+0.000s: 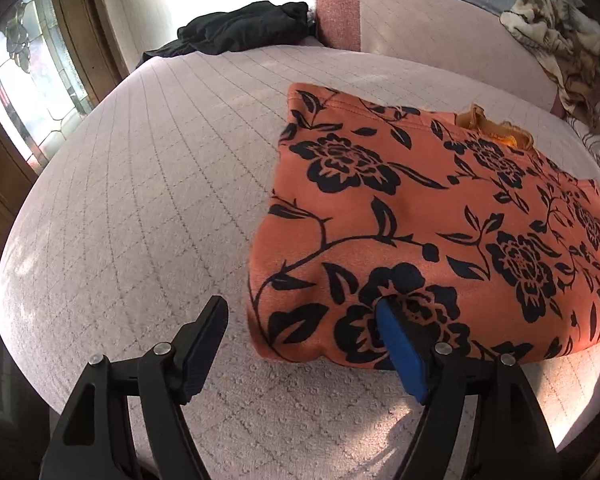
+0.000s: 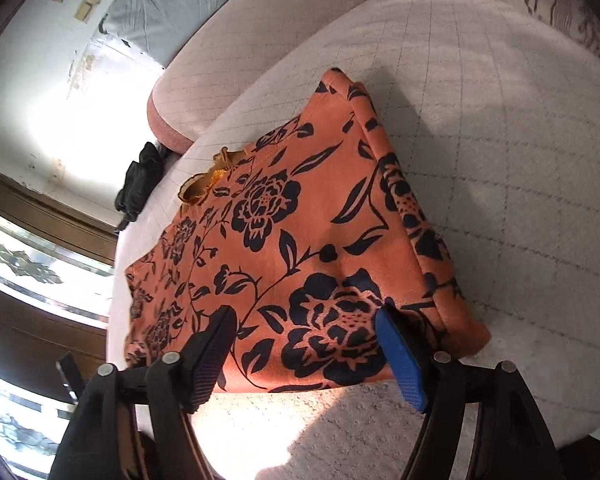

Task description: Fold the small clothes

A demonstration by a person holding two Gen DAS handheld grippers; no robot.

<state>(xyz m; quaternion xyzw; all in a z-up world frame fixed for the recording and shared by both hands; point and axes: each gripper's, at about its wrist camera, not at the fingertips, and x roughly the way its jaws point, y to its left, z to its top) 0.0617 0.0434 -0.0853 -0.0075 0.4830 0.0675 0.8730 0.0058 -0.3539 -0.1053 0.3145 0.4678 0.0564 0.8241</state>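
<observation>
The orange floral garment lies folded on the pink quilted bed. Both the left hand-held gripper and right hand-held gripper gape empty. Soft, light, floppy: pinch its near folded edge.

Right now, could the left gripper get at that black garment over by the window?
Probably yes, with a long reach. The left gripper is open and holds nothing, and only bare bed cover lies between it and the black garment at the far edge.
</observation>
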